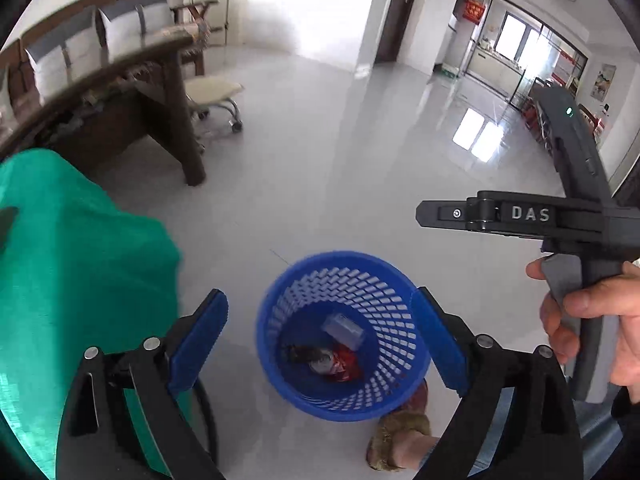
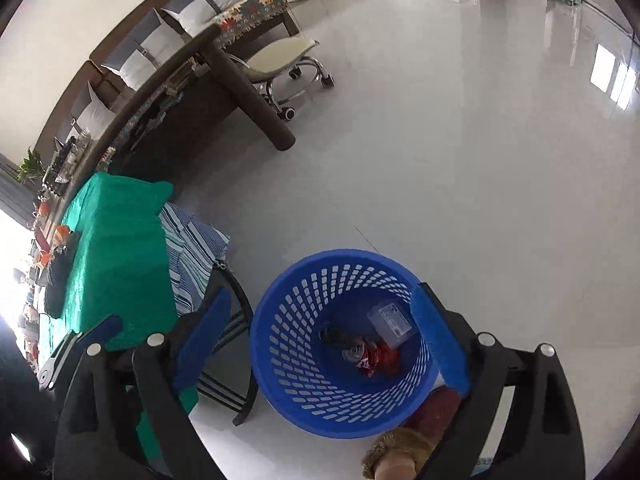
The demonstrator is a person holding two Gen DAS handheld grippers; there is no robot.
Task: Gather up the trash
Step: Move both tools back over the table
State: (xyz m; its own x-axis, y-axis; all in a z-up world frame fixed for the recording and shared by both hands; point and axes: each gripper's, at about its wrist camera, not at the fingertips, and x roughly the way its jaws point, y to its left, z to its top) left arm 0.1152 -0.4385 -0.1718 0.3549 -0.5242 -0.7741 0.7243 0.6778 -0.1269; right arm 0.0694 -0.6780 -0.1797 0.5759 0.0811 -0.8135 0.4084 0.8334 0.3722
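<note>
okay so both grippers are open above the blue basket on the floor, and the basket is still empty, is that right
Not quite. The blue basket is not empty: the right wrist view shows a crushed red can, a clear plastic box and a dark scrap at its bottom. The rest holds: the left gripper and right gripper are both open above it, and it stands on the floor.

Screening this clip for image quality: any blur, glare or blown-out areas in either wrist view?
Left wrist view: blue basket rim and green cloth smeared by motion blur, doorway blown out white, window glare on floor. Right wrist view: sharper, basket contents readable, left edge overexposed, strong fisheye bending of the table.
</note>
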